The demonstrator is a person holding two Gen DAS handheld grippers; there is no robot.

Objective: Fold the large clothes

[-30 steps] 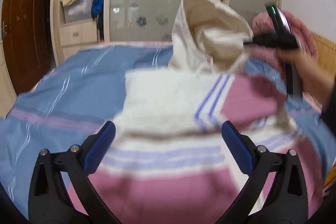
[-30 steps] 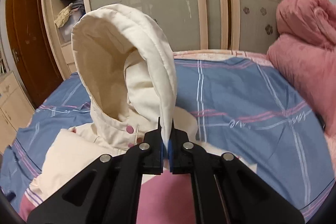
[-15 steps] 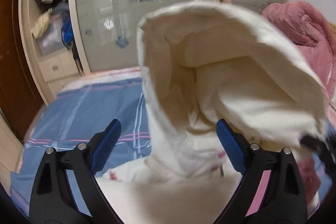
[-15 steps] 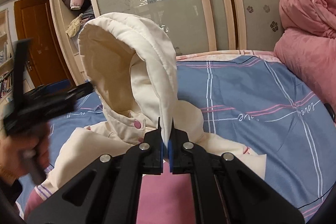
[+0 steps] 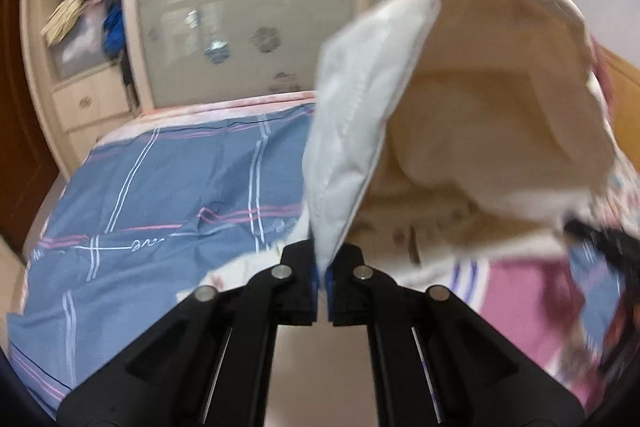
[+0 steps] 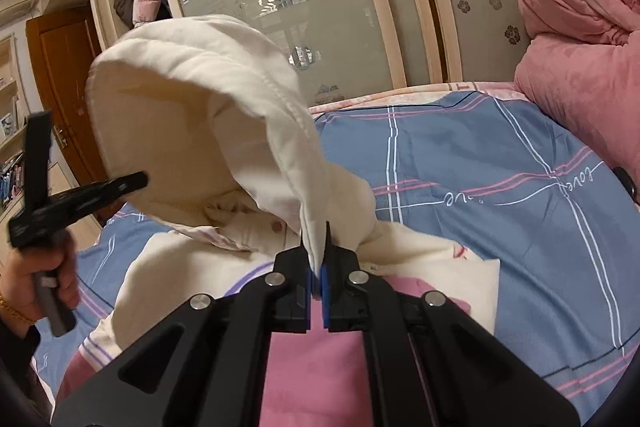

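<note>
Both tongs, left (image 5: 322, 277) and right (image 6: 318, 277), pinch the raised hood (image 6: 208, 115) rim; next, fold it onto the jacket (image 6: 320, 367).

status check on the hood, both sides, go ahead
Left hand-held gripper shut on hood edge; right hand-held gripper shut on the opposite edge. Hood lifted open above jacket body on bed. Nothing in the way.

My left gripper (image 5: 322, 283), jaws closed, pinches the cream hood (image 5: 460, 99) by its front edge; hood stands open above the blue plaid bedsheet (image 5: 172, 195), wardrobe (image 5: 240, 7) behind it.
</note>
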